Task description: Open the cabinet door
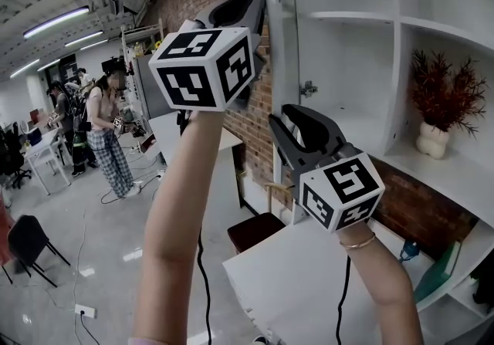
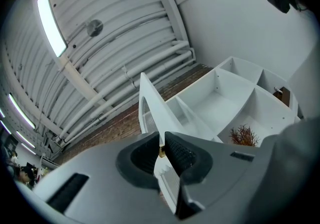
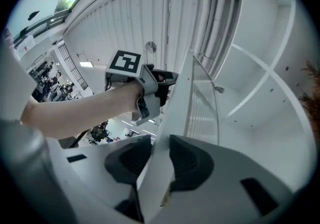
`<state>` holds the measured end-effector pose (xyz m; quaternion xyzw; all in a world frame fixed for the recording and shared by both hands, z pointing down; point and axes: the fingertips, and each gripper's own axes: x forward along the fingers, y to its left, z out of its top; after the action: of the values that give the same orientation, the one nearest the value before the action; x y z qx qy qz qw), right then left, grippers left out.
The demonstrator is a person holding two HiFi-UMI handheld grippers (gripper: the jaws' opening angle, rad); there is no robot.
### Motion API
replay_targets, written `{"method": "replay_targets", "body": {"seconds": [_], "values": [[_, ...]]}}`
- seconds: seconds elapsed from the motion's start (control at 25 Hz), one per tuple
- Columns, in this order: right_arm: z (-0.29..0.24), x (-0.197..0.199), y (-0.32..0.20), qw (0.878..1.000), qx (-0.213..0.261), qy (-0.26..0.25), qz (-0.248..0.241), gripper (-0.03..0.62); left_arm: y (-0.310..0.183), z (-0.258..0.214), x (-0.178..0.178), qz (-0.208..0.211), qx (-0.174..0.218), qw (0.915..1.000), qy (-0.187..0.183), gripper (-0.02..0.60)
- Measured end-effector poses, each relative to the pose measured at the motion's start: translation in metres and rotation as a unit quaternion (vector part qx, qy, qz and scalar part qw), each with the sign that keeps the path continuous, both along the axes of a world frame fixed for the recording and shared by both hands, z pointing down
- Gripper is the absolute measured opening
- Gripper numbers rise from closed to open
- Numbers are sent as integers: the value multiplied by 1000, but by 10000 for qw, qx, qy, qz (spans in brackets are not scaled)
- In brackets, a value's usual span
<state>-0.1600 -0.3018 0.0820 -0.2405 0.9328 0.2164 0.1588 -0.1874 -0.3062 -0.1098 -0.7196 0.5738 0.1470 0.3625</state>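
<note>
Overhead, left gripper (image 2: pixel 161 150), nearly closed, and right gripper (image 3: pixel 159 160), wider, pinch the cabinet door (image 3: pixel 182 97) edge-on. Swinging both along one hinge arc seems wisest.

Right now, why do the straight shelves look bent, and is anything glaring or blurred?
Head view: the wide lens bows the cabinet door and shelves; a mosaic patch covers the face of a bystander. Left gripper view: dark rounded corners, and the ceiling light glares white. Right gripper view: the same fisheye curve; the door's edge nearest the lens looks soft.
</note>
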Motion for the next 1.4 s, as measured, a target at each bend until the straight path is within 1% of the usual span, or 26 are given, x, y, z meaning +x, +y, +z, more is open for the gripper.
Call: {"method": "replay_targets", "body": {"seconds": [0.32,0.44,0.84,1.04,1.24,1.4], "values": [[0,-26,2,9998,-48,76,-150,116,-2,-1,-27,-83,-112,9998,134,17],[0,-36,3,9998,-27,96,-179,117,-2,-1,-37,-179,-118,9997,148,3],[1,-68,-3,9993,30,194,-316,117,-12,-2,-72,-392,-128,9987,314,3],[1,-91,-6,9990,13,193,-391,114,-16,-1,-97,-491,-112,9981,364,2],[2,-112,-11,9989,13,176,-445,112,-18,-2,-118,-530,-37,9981,323,2],[1,-127,-18,9987,24,212,-452,109,-22,-4,-133,-494,-64,9980,393,2]]}}
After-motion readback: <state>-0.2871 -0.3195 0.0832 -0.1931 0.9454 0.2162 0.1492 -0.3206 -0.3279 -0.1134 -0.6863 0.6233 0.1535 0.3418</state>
